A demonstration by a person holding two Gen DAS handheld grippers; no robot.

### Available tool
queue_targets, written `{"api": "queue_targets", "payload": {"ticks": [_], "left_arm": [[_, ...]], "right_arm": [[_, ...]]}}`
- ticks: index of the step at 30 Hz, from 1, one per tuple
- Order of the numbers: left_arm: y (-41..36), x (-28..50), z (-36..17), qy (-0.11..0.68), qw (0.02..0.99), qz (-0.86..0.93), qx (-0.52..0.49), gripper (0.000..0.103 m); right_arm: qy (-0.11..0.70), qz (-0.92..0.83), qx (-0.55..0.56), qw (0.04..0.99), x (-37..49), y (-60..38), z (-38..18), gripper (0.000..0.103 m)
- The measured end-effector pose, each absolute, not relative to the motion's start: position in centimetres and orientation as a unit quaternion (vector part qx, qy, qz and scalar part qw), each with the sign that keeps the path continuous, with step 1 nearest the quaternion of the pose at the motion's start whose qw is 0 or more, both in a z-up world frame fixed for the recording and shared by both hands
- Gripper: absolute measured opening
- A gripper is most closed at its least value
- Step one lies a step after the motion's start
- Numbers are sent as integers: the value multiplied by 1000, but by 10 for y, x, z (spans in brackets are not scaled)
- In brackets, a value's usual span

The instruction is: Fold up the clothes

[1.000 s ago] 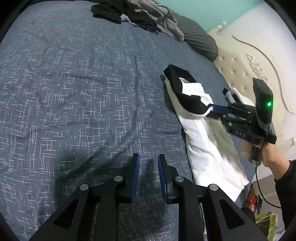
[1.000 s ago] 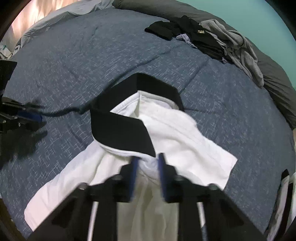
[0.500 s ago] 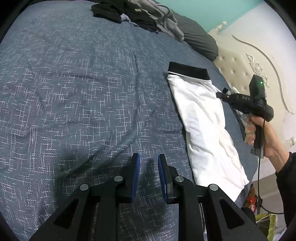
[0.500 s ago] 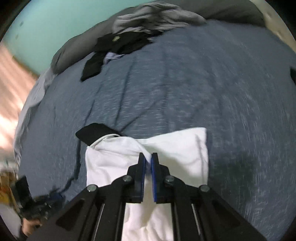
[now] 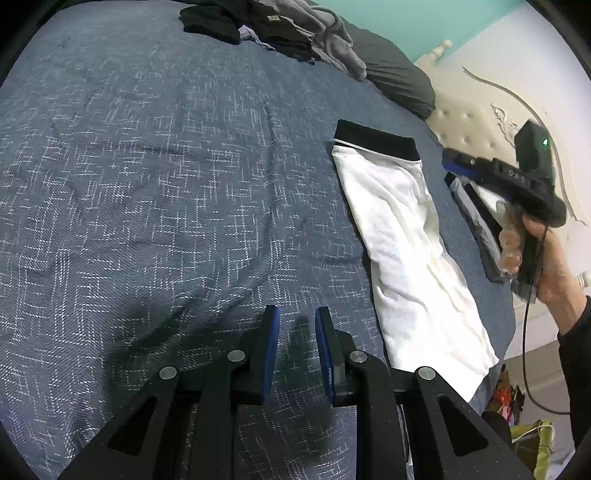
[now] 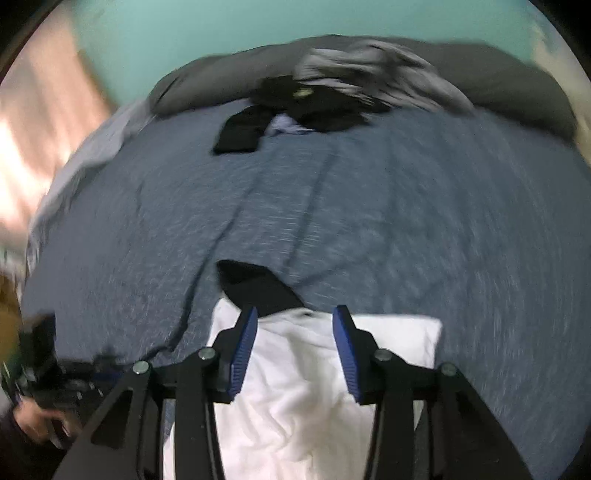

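Observation:
A white garment [image 5: 406, 258] with a black band [image 5: 376, 142] lies folded into a long strip on the right side of the blue bedspread [image 5: 166, 184]. My right gripper [image 5: 452, 170], held by a hand [image 5: 550, 266], hovers just right of the band's end. In the blurred right wrist view its jaws are opening above the white garment [image 6: 295, 398] and black band [image 6: 258, 284]; the right gripper [image 6: 293, 321] has nothing between its pads. My left gripper [image 5: 297, 332] rests low over bare bedspread left of the garment, its pads a narrow gap apart and empty.
A heap of dark and grey clothes [image 5: 280, 26] lies at the far edge, with a grey pillow [image 5: 399, 81] beside it. A cream tufted headboard [image 5: 476, 125] stands at the right. Another folded dark-and-white item [image 5: 480, 229] lies under the right gripper.
The right gripper laid the collar end down, let go of the white cloth, opened and pulled up and back. The garment now lies flat as a strip. The left gripper has stayed still.

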State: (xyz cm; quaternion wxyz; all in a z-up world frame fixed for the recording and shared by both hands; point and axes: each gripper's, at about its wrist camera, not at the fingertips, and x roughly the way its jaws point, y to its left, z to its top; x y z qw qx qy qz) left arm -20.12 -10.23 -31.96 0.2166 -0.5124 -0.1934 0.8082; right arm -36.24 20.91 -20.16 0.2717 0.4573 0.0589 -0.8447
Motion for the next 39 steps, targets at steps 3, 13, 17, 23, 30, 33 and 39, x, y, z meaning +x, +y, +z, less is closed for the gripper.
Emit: {"api": "queue_targets", "payload": {"ticks": [3,13,17,23,30,33,39], "left_arm": [[-103,-201,-320,-195,217,808,-513,22],[-107,-200,-320,-201,220,806,-511,22],[-105,-200,-320,-204,226,803,-513,22],[-106,-200,-322,-209,228,800,-515,22],[-107,-201,-321,-213,231,799,-513,22],[-105,-203,-322,-212,233,797,-515,22],[-99,-206,-323,-208,235,796,-518,22]], "right_arm": [[140,-836,437,301,-356,170,-200,43],[286,-777,465,314,-371,93,-234,37],[323,-752,486,307,-380,79,-249,6],[233,-766,517,303,-416,83,-240,3],[130,-780,538,291,-458,89,-240,3],[124,-778,542,291,-459,81,-249,3],[76,-784,546,284,-462,96,-240,10]]}}
